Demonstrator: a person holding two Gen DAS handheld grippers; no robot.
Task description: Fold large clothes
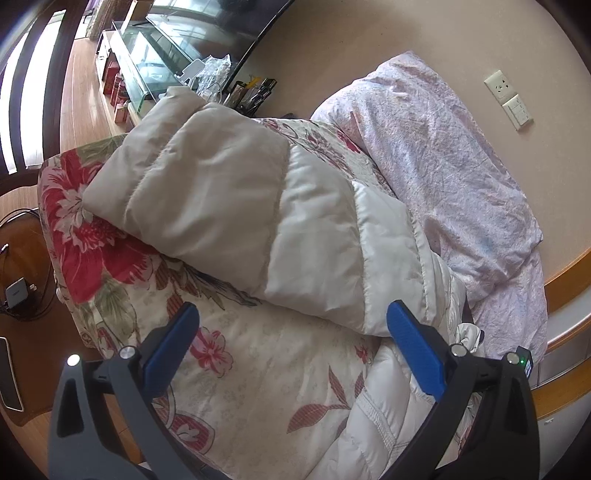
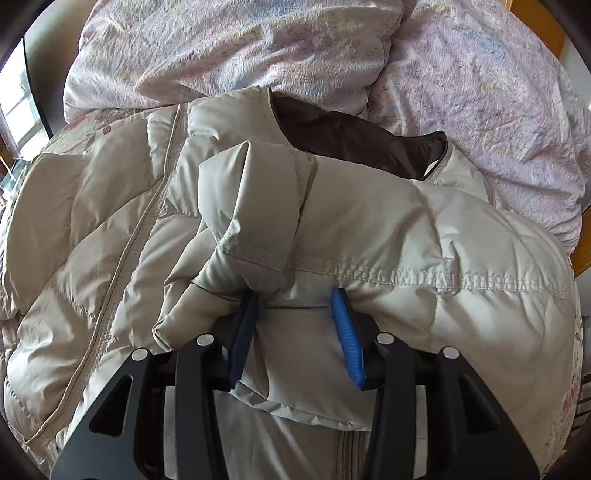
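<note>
Cream puffer jacket [image 2: 122,236], on floral bedspread [image 1: 258,369], long axis running ahead of the fingers, collar farthest; right gripper [image 2: 297,325] clenched on a bunched fold, left gripper [image 1: 291,321] spread, empty, hem edge between its fingers.

Home bedroom. Bed [image 1: 258,369] w/ floral quilt, crumpled pink duvet [image 1: 443,166] piled vs. beige wall w/ socket & switch plates [image 1: 508,98]. Wood floor [image 1: 79,96], low TV cabinet [image 1: 147,66] w/ glass top, clutter & red tins, dark TV screen [image 1: 221,33] above. Bedside worktop [image 1: 22,258] w/ charger & cables. Window light at left.
</note>
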